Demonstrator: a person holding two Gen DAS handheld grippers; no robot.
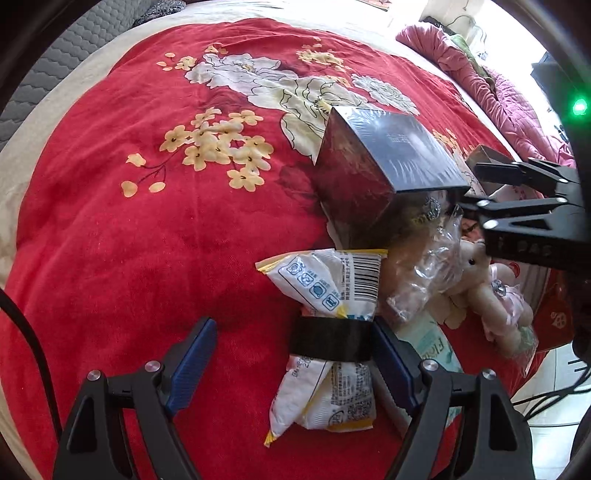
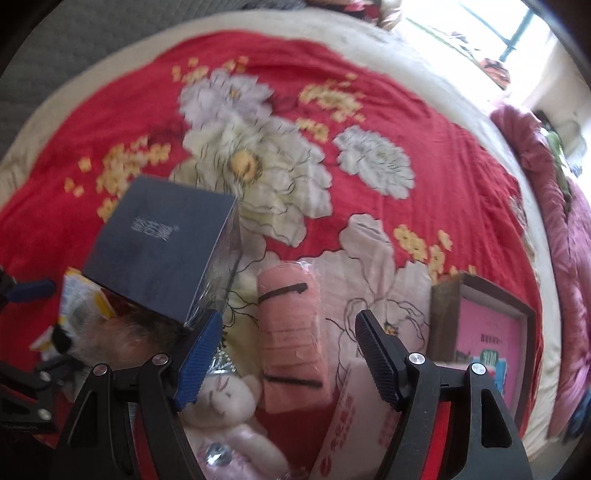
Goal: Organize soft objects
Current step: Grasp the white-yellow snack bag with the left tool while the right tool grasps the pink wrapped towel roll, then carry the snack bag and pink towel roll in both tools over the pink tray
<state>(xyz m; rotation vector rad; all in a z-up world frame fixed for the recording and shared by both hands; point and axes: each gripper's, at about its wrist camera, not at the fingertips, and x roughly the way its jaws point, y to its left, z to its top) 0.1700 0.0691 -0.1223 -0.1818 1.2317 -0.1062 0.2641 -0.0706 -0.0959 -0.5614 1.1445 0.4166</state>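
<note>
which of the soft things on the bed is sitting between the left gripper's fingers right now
The white-and-yellow packet with the black band around its middle lies between the open left gripper. The teddy bear lies farther right.

A bed (image 1: 92, 229) fills the room, spread with a red flowered blanket (image 2: 443, 184) over cream bedding. A pink quilt (image 2: 576, 295) lies bunched along its side. Daylight pours through a window (image 2: 491, 26).
</note>
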